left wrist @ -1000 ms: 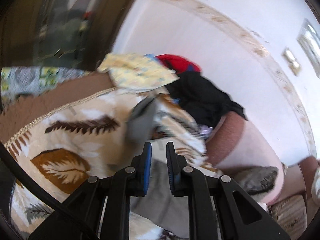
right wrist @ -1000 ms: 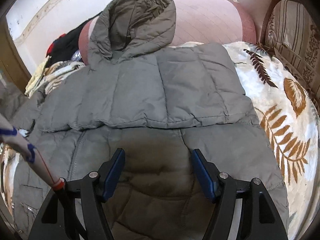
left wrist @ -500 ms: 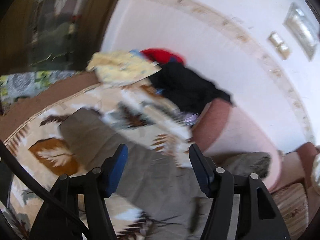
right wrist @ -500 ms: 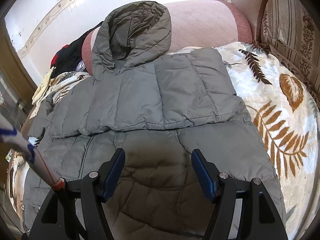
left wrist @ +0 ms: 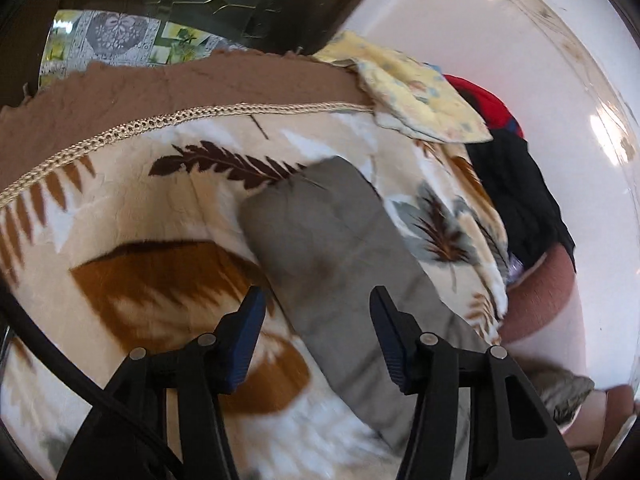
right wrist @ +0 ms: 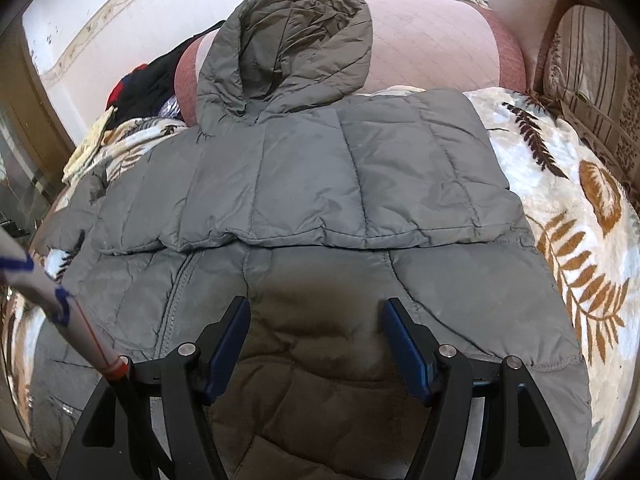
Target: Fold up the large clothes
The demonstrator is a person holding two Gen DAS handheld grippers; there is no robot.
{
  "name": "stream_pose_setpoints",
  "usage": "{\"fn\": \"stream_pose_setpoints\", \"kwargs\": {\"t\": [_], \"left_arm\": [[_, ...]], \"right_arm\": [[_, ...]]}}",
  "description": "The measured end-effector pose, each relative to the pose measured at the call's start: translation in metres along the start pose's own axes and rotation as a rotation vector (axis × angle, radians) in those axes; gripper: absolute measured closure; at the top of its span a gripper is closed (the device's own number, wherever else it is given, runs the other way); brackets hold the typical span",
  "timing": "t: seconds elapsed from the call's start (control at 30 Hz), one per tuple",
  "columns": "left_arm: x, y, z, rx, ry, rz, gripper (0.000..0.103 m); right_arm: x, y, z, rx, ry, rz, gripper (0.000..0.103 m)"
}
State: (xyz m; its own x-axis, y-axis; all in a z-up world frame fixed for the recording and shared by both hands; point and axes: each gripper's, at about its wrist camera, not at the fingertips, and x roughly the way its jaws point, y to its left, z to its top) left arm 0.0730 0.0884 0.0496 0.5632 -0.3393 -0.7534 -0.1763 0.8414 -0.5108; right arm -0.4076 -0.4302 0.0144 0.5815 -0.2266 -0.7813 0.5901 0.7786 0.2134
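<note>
A grey quilted hooded jacket lies spread on a leaf-patterned blanket. Its hood rests against a pink bolster, and one sleeve is folded across the chest. In the left wrist view the other sleeve lies stretched out on the blanket. My left gripper hovers low over that sleeve, jaws apart and closing, the sleeve below them, pads not pressing it. Above the jacket's lower body, my right gripper is open and holds nothing.
A pile of black, red and yellow clothes sits at the bed's far corner by the white wall. A pink bolster and a striped cushion line the head end. A brown bed edge and a dark cabinet lie beyond the blanket.
My left gripper was shut on the sleeve, then opened and let it drop flat onto the blanket, and has sunk low over it. The right gripper stayed put and open.
</note>
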Motion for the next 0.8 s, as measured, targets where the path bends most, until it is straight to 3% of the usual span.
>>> {"fn": "stream_pose_setpoints", "kwargs": {"t": [0.2, 0.3, 0.37, 0.53, 0.8], "left_arm": [[0.041, 0.011, 0.014, -0.069, -0.004, -0.025, 0.050], [0.051, 0.008, 0.012, -0.058, -0.031, -0.023, 0.053], [0.050, 0.001, 0.009, -0.022, -0.064, -0.021, 0.093], [0.036, -0.009, 0.006, 0.000, -0.120, -0.068, 0.094], [-0.033, -0.064, 0.005, 0.121, -0.165, -0.164, 0.094]], "right_arm": [[0.005, 0.003, -0.001, -0.016, -0.001, -0.020, 0.030], [0.008, 0.005, -0.002, -0.023, 0.002, -0.027, 0.030], [0.009, 0.006, -0.002, -0.026, 0.002, -0.031, 0.030], [0.008, 0.006, -0.003, -0.023, -0.001, -0.028, 0.030], [0.003, -0.002, 0.000, 0.019, -0.009, -0.009, 0.029]]}}
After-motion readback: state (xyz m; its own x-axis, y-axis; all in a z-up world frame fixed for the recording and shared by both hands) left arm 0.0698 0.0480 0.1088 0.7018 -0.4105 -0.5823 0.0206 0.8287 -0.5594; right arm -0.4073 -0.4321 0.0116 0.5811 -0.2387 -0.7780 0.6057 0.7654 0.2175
